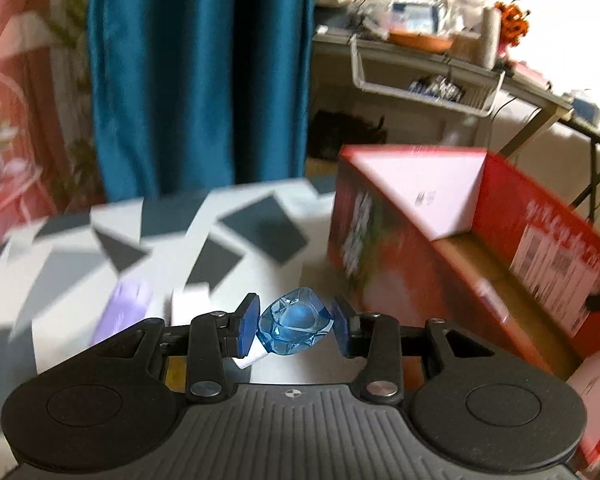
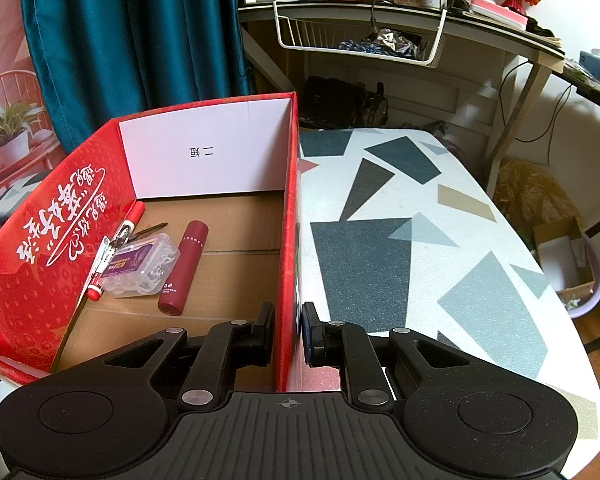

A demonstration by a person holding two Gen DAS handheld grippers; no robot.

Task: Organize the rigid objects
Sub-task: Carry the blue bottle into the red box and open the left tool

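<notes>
The left gripper [image 1: 295,326] is clamped on a clear blue faceted bottle [image 1: 294,327], held above the patterned table [image 1: 148,236]. Just beyond it on the table lie a pale purple object [image 1: 124,306] and a white one [image 1: 188,304], both blurred. The right gripper [image 2: 288,334] pinches the side wall of the red cardboard box [image 2: 288,200]. Inside the box lie a dark red tube [image 2: 184,266], a clear plastic case [image 2: 140,266] and a red marker [image 2: 118,248]. A teal curtain [image 2: 132,40] hangs behind.
</notes>
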